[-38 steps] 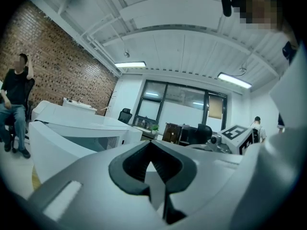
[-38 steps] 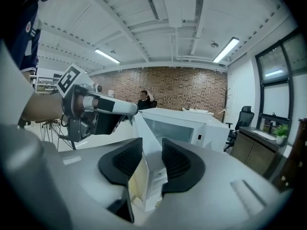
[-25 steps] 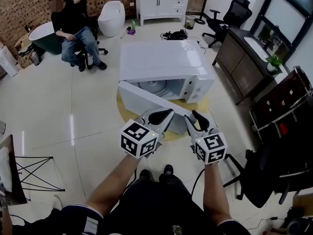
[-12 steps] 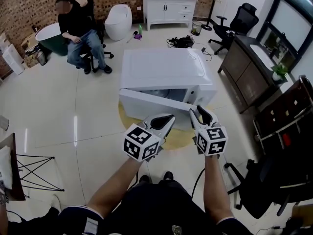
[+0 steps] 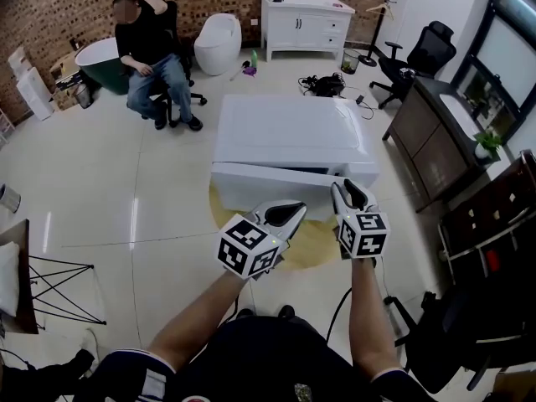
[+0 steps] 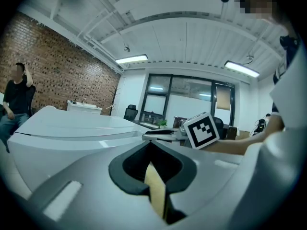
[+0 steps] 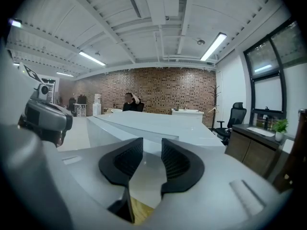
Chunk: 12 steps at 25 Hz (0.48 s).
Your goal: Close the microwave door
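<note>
The white microwave (image 5: pixel 289 132) sits on a low round yellow stand (image 5: pixel 314 241) on the floor. Its door (image 5: pixel 268 179) is almost against the body, with only a thin dark gap along the upper right. My right gripper (image 5: pixel 348 193) is at the door's right end; whether it touches I cannot tell. Its jaws are closing, with a gap and nothing between them (image 7: pixel 152 150). My left gripper (image 5: pixel 289 214) hovers just before the door's middle, its jaws together and empty (image 6: pixel 151 145). The microwave (image 7: pixel 158 124) fills the right gripper view's middle.
A person sits on a chair (image 5: pixel 155 53) at the back left beside a green tub (image 5: pixel 99 57). Behind the microwave lie cables (image 5: pixel 325 83). A white cabinet (image 5: pixel 306 19), an office chair (image 5: pixel 425 53) and a dark sideboard (image 5: pixel 427 128) stand around. A folding rack (image 5: pixel 50 287) is at my left.
The microwave door has swung from wide open to nearly against the body. Both grippers have moved forward toward it, the right one further.
</note>
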Available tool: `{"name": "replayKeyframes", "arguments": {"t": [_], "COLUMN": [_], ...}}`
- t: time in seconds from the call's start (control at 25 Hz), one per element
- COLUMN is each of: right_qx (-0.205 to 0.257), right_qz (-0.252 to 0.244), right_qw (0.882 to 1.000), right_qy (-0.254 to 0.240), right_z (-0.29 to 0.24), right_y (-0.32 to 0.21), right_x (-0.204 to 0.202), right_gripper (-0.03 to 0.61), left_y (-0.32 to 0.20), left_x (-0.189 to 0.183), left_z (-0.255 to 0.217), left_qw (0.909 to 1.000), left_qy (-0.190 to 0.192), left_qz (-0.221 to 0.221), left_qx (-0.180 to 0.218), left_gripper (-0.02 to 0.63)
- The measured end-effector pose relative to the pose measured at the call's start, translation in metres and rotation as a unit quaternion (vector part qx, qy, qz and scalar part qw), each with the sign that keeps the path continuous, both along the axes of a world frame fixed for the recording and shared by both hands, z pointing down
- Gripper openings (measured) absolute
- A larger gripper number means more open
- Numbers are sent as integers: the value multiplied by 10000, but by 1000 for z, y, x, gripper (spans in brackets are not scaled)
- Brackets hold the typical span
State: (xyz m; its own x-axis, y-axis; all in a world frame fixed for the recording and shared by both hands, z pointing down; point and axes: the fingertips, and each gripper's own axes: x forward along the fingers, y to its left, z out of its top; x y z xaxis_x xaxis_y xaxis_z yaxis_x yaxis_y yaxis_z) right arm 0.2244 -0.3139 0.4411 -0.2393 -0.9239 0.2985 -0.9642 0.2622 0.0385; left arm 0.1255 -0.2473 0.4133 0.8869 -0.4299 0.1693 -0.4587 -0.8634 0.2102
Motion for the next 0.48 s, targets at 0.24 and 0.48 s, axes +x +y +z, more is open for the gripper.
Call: {"name": "replayKeyframes", "arguments": {"t": [0.24, 0.48], "right_qx": [95, 212], "right_qz": [98, 86], "right_qw": [9999, 9997], "right_qy": [33, 15], "right_z": [0, -1], "right_y": [-16, -21], "right_x": [2, 3], "right_gripper": [120, 120], "left_y": [-6, -15], "left_x": [0, -2], "left_z": [3, 6], "left_qw": [10000, 9999], "left_qy": [-14, -22], "left_qz": [-51, -130], "left_qx": [-13, -55], "left_gripper": [12, 12]}}
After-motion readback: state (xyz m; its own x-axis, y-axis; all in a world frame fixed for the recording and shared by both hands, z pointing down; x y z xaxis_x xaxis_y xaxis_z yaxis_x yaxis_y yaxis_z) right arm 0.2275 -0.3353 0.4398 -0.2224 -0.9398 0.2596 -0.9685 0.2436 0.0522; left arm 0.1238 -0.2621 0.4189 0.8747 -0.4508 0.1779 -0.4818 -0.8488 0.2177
